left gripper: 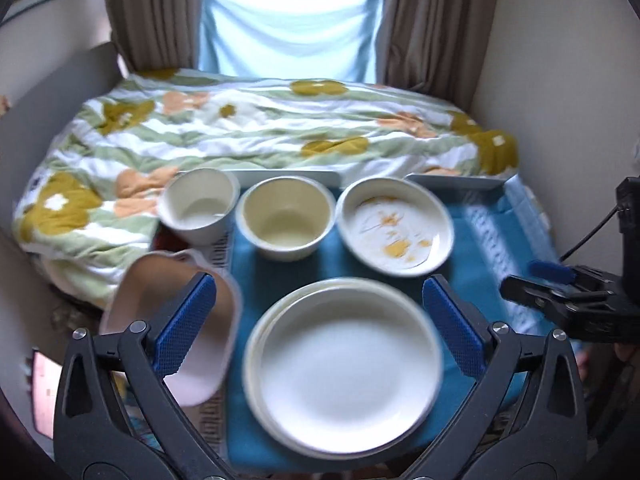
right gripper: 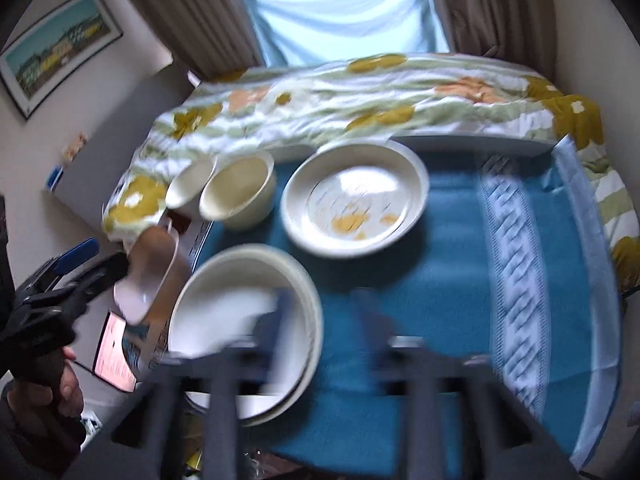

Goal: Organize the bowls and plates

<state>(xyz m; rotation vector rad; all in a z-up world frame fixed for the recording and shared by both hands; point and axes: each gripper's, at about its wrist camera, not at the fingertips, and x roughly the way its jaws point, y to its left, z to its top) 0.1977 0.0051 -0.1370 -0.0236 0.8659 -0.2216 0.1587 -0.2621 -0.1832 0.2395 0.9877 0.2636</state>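
A blue towel [left gripper: 348,248] is spread over the tabletop, and everything is placed in relation to it. At its near middle, a stack of white plates [left gripper: 344,368] is seen from the left wrist view; the same stack lies at the towel's near left corner in the right wrist view. At the towel's far edge, a cream bowl [left gripper: 286,220] is set upright, and just beside it to the right a shallow dish [left gripper: 396,226] with yellow marks inside is set. A white cup [left gripper: 198,206] is seen just off the towel's far left corner, close beside the cream bowl. A pink-rimmed bowl [left gripper: 176,328] is tilted on its side just off the towel's left edge.

The left hand-held gripper [left gripper: 320,324] is held wide open above the plate stack, with nothing between its blue pads [left gripper: 184,322]; the tilted bowl is seen behind the left pad, and contact cannot be told. The right hand-held gripper [right gripper: 320,312] is heavily blurred over the towel's near edge; its fingers appear parted and nothing is seen held.

Beyond the towel, a flowered quilt [left gripper: 256,132] is spread on a bed, with brown curtains [left gripper: 156,12] behind.
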